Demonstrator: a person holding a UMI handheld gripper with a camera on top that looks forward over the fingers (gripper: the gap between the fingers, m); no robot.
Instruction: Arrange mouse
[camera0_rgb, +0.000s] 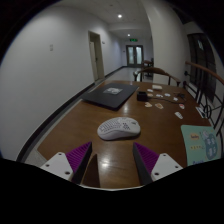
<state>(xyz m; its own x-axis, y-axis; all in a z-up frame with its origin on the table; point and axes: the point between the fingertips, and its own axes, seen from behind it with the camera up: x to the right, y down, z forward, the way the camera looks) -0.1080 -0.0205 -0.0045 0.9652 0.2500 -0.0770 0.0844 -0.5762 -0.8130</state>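
The fingers (112, 160) are spread wide apart and hold nothing — there is only bare wood between them. Each one has a purple pad (75, 156) on its inner side, and both hang low over the near part of the brown worktop (75, 115).

The white mouse (119, 127) lies flat on the worktop, just ahead of the fingers and about in the middle between them. It is not touching them.

Farther back on the worktop lies a dark closed laptop (112, 94), beyond the mouse and a bit to the left. To the right of the laptop stands a small dark cup (144, 95), with a few small white things (163, 100) scattered near it — they are too small to tell what they are. At the right, close to the worktop's edge, lies a pale blue-green card (200, 137).

Past the worktop a long hallway runs back to a door (133, 53) with a green sign above it.
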